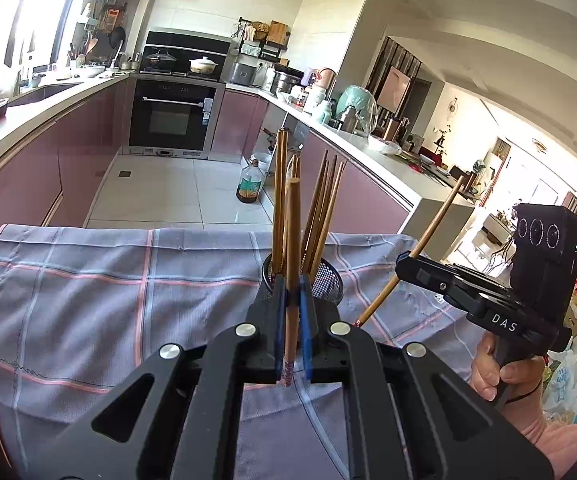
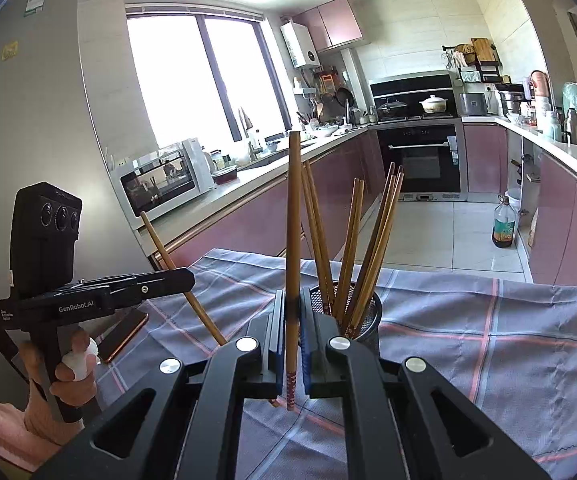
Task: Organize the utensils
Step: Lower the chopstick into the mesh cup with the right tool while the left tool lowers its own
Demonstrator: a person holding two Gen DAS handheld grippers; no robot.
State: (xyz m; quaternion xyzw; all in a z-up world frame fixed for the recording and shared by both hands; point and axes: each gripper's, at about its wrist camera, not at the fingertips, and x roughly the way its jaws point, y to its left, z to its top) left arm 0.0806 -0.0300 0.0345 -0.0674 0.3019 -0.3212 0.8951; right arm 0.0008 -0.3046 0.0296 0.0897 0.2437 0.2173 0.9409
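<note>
**Left wrist view: both grippers carry a chopstick to the holder**

Checked cloth (image 1: 88,280) covers the surface. Straight ahead stands the mesh holder (image 1: 328,280), bristling with chopsticks (image 1: 320,208). Left gripper (image 1: 293,300) fingers clamp one upright chopstick (image 1: 292,240); the right gripper (image 1: 402,264) clamps a slanted chopstick (image 1: 428,236). Only the right wrist view shows a phone (image 2: 122,334).

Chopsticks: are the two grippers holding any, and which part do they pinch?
Yes. The left gripper pinches one chopstick near its patterned lower end. The right gripper pinches another chopstick near the same end.
</note>
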